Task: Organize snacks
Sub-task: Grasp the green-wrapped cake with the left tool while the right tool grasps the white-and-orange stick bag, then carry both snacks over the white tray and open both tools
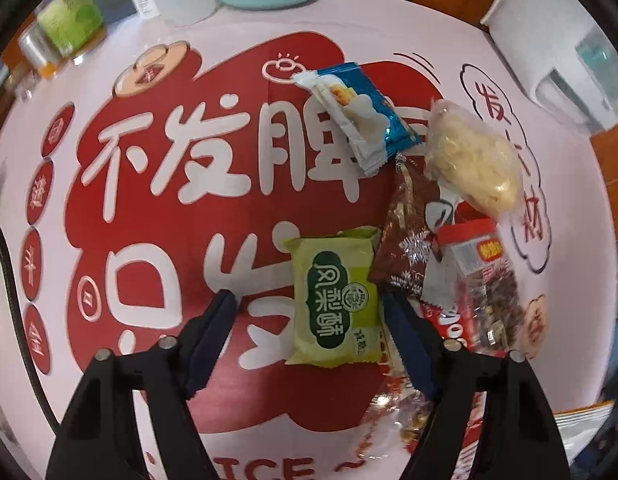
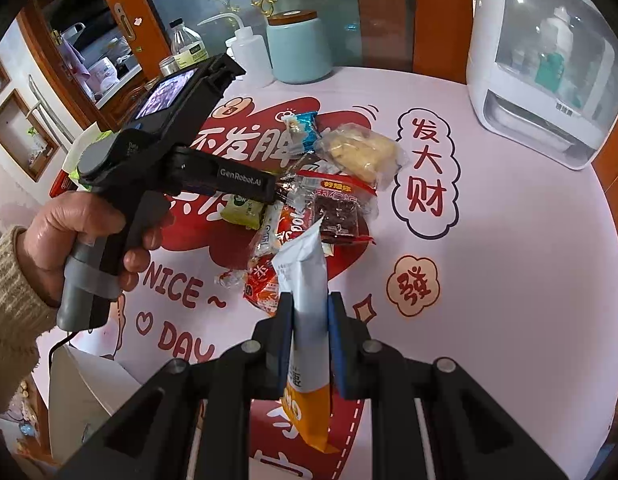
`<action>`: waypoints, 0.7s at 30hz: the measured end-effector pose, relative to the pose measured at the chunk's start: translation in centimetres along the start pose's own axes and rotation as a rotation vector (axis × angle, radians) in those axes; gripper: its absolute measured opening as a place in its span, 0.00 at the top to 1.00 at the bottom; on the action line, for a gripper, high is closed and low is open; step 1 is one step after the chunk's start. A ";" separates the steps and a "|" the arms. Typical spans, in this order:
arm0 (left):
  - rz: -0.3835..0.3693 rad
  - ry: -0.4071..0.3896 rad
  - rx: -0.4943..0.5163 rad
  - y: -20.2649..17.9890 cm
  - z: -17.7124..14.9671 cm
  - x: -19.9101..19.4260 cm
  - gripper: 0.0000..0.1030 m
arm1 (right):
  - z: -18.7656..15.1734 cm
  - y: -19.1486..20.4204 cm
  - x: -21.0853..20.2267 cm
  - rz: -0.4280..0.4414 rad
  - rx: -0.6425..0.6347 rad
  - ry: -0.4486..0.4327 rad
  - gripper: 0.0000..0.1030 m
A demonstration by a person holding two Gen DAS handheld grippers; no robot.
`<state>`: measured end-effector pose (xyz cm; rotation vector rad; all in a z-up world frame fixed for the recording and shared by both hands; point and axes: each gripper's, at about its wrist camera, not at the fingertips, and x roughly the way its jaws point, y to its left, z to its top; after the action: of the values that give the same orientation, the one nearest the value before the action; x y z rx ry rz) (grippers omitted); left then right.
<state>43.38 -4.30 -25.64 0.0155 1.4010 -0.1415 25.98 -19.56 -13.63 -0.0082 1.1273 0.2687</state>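
Note:
A pile of snack packets lies on the round table's pink and red cloth (image 1: 157,184). My left gripper (image 1: 309,300) points down over a green pastry packet (image 1: 335,300), which lies between its open fingers; the left pad stands apart from it, the right pad is at its edge. Beside it are a brown packet (image 1: 405,236), a red-labelled clear packet (image 1: 485,280), a clear bag of pale crisps (image 1: 473,160) and a blue and white packet (image 1: 361,116). My right gripper (image 2: 310,300) is shut on a white and orange packet (image 2: 305,280), held upright above the table.
A teal jar (image 2: 299,50), bottles (image 2: 187,46) and a squeeze bottle (image 2: 249,50) stand at the table's far edge. A white appliance (image 2: 545,68) sits at the far right. A person's hand (image 2: 69,236) holds the left gripper's handle. A white box edge (image 2: 85,392) is at lower left.

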 end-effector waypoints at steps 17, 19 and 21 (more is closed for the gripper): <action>-0.028 -0.184 0.055 1.1 -7.8 -14.4 0.66 | 0.2 1.9 -6.0 0.048 0.002 -0.134 0.84; -0.049 -0.245 0.094 0.6 -10.3 -18.7 0.66 | 0.0 2.4 -7.7 0.062 -0.001 -0.166 0.84; -0.071 -0.280 0.125 0.4 -12.8 -22.1 0.66 | -0.7 3.2 -10.1 0.082 -0.004 -0.205 0.84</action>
<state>27.30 -0.68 -6.18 0.0483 1.1118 -0.2794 20.63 -18.69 -4.46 0.0610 0.9242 0.3371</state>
